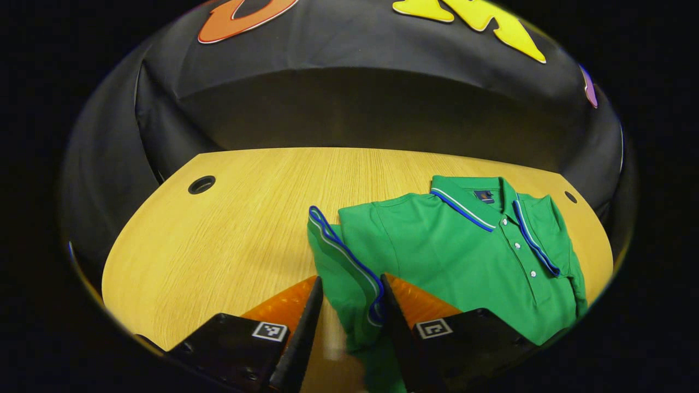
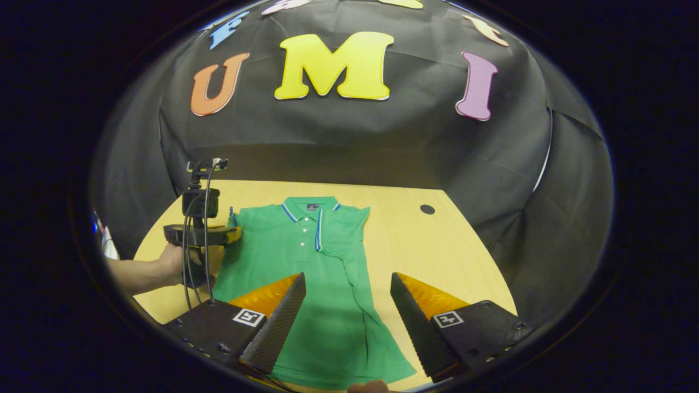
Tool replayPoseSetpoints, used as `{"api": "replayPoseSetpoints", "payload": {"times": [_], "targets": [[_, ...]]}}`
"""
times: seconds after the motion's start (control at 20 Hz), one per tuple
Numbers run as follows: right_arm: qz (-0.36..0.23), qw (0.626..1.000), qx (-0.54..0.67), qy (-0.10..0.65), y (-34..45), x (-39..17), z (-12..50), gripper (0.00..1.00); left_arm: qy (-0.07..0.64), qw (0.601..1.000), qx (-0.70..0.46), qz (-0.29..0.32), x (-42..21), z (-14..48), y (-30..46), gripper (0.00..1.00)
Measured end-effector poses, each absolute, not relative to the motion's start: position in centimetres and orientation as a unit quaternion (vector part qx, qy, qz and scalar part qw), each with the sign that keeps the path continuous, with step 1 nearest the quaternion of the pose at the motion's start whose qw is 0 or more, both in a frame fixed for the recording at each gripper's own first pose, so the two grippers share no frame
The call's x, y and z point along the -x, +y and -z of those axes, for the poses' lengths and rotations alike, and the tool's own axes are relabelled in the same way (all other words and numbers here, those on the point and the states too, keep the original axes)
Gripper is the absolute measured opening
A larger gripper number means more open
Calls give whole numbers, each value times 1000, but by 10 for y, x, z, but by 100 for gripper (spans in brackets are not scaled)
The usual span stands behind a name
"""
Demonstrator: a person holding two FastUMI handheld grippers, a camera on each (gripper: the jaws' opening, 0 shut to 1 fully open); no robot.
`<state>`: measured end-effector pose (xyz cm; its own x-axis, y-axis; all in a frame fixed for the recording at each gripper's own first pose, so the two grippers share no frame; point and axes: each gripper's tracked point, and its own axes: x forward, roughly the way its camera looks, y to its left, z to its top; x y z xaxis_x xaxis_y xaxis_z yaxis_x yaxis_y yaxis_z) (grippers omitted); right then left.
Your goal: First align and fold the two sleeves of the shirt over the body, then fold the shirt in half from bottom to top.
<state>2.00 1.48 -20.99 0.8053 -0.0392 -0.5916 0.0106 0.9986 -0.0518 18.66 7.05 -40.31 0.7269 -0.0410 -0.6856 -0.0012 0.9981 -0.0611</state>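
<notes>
Left gripper view: left gripper [image 1: 349, 305] pinches shirt [image 1: 464, 256] sleeve [image 1: 344, 262].

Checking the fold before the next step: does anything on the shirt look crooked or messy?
The shirt lies flat on the table. One sleeve is already folded over the body. The other sleeve is bunched between the left gripper's fingers, not yet laid down.

Wooden table [image 1: 246, 218], black cloth wall [image 2: 382, 142], seemingly dim
</notes>
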Motion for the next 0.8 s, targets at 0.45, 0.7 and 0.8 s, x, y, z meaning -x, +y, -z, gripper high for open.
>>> {"api": "replayPoseSetpoints", "payload": {"times": [0.45,0.7,0.8], "targets": [[3,949,28,314,16,-22,216,96,342,937,64,22,-189,383,72,8],[11,947,9,320,9,-20,225,96,304,947,97,38,-204,335,61,6],[13,947,-1,320,4,-20,225,96,290,951,86,57,-209,315,47,6]]}}
